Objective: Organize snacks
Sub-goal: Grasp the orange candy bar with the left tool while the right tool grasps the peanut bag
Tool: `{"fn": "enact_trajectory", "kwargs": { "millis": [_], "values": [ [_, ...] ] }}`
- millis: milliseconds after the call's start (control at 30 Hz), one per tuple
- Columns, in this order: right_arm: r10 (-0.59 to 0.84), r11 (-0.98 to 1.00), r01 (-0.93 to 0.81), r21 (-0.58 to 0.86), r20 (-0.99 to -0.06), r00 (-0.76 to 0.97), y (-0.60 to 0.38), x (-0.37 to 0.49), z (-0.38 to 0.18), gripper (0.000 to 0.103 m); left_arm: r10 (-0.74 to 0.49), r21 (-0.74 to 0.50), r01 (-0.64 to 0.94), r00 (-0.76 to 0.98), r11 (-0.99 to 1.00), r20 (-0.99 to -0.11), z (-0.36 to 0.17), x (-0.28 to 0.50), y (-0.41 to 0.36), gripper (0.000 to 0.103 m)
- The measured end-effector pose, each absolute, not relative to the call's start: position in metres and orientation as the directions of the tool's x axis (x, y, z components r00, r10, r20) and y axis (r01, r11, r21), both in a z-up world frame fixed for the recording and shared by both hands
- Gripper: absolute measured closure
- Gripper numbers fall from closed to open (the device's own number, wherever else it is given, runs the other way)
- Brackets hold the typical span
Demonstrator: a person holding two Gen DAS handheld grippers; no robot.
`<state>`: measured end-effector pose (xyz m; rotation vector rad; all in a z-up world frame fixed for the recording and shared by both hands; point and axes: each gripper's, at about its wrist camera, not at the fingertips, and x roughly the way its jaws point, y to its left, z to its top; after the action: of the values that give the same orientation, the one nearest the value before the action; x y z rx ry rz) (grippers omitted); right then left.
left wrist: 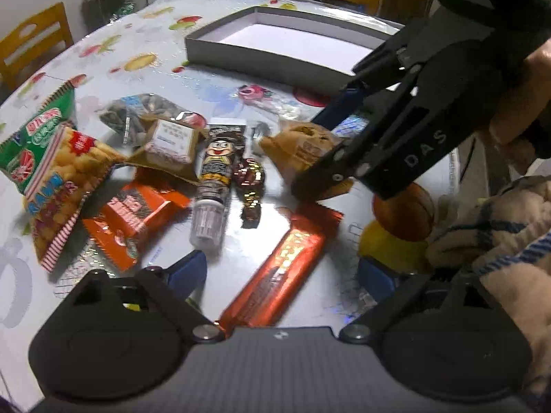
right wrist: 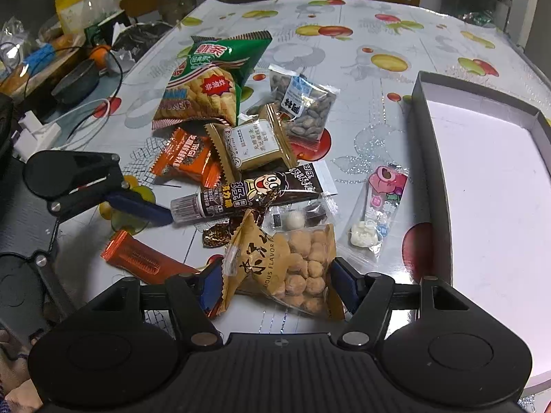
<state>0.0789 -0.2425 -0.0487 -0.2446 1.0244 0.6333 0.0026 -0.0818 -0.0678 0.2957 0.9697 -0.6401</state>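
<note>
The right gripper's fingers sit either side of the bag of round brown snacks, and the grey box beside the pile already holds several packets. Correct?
Not quite. The grey box is empty, as the right wrist view shows. The right gripper does straddle the bag of round brown snacks.

Left tongs (left wrist: 282, 272) open over orange bar (left wrist: 275, 268)

Count around the tray (right wrist: 427, 172): 1 tray, open and shallow. Snack packs left of it: 12 visible. 2 orange wrappers (right wrist: 187, 158), (right wrist: 137, 258); 2 crackers bags (right wrist: 206, 96), (right wrist: 224, 53); 1 seed bag (right wrist: 303, 110); 1 nut bag (right wrist: 296, 268); 1 chocolate tube (right wrist: 241, 192); 5 assorted small packs.
</note>
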Motion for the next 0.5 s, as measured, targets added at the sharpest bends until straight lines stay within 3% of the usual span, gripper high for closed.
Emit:
{"fn": "enact_trajectory", "kwargs": {
  "millis": [33, 200, 433, 500],
  "values": [
    [0.372, 0.799, -0.594, 0.095, -0.854, 0.364, -0.243, 0.079, -0.048, 0.038, -0.367, -0.040, 0.620, 0.410, 0.783, -0.835, -0.067, 0.002, -0.081, 0.016],
    [0.362, 0.806, -0.587, 0.080, -0.851, 0.380, -0.245, 0.080, -0.047, 0.038, -0.364, -0.032, 0.591, 0.451, 0.806, -0.815, -0.062, 0.000, -0.072, 0.058],
    [0.351, 0.795, -0.605, 0.056, -0.855, 0.383, -0.241, 0.079, -0.048, 0.036, -0.372, -0.024, 0.603, 0.461, 0.798, -0.806, -0.060, -0.015, -0.071, 0.063],
    [0.348, 0.793, -0.607, 0.052, -0.856, 0.383, -0.241, 0.079, -0.049, 0.035, -0.377, -0.031, 0.599, 0.462, 0.800, -0.803, -0.060, -0.017, -0.071, 0.068]
  ]
}}
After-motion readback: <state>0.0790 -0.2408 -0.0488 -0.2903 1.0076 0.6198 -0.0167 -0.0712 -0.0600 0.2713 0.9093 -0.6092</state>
